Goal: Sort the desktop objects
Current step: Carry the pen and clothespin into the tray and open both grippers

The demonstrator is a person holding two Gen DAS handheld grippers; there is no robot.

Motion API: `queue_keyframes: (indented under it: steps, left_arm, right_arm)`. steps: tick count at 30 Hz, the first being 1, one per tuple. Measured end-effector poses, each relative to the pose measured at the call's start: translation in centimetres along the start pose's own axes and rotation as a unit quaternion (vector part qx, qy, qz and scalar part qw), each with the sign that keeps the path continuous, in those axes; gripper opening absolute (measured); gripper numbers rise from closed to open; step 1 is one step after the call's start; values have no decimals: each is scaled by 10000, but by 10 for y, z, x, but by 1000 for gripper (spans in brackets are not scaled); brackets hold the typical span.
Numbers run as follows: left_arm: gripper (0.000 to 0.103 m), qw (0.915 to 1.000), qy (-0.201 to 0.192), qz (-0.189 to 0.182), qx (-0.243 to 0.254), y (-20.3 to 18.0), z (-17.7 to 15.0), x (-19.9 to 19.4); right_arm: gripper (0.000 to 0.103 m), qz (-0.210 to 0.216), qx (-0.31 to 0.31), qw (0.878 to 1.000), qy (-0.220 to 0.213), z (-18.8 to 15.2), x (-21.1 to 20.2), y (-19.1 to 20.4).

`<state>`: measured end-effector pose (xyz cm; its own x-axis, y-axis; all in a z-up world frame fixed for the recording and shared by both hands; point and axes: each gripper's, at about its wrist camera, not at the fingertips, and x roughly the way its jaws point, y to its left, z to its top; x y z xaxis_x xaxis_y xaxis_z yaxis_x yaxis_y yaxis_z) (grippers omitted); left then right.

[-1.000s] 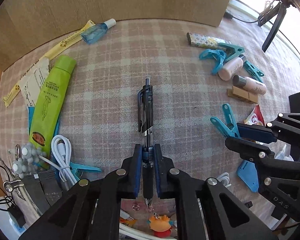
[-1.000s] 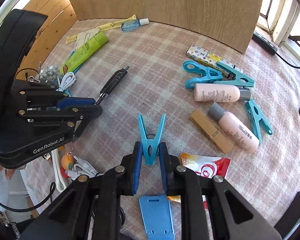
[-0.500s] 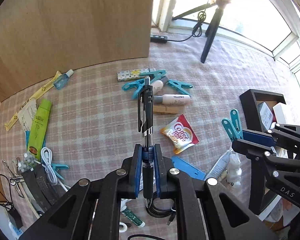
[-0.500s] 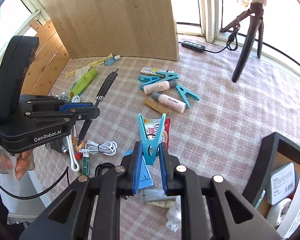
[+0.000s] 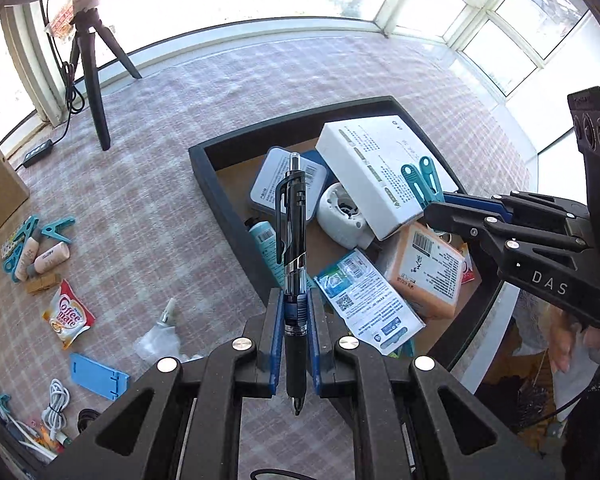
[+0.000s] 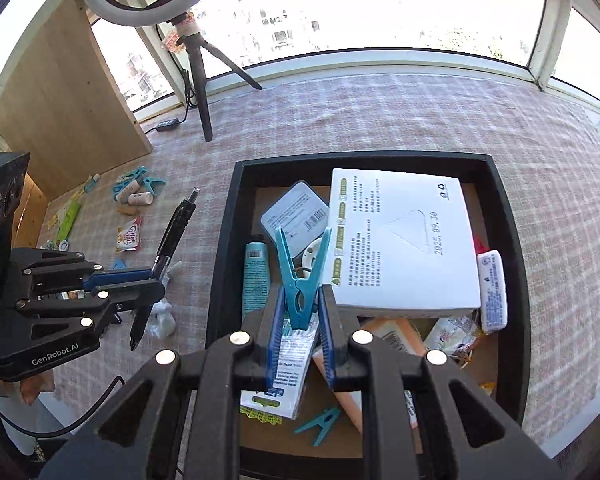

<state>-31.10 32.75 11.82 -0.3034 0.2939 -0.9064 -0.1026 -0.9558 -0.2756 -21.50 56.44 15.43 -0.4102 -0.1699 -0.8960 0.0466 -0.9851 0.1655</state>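
Left gripper (image 5: 295, 344) pinches a black pen (image 5: 293, 240) above the black tray's (image 6: 225, 240) left wall. Right gripper (image 6: 299, 334) pinches a teal clothespin (image 6: 300, 280) over the tray; the white box (image 6: 404, 240) hides much of the contents beneath.

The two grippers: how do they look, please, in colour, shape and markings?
Both are black, with angular linkage arms, silver rivets and blue pads inside the jaws. The left gripper reads "GenRobot.AI" in white; the right gripper reads "DAS". A black cable hangs under the left one.
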Motion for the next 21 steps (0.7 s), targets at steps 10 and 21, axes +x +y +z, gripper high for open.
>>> queue_keyframes:
  steps: [10,21]
  left_arm:
    - [57,9988,345,-22,350,-57,15,33]
    - [59,9995,-85,294,56,-24,6,-6]
  right_arm:
    - [20,-200,757,9969,-12,-23,-23,-75]
    - [44,354,718,9965,-231,-15,-41,-62]
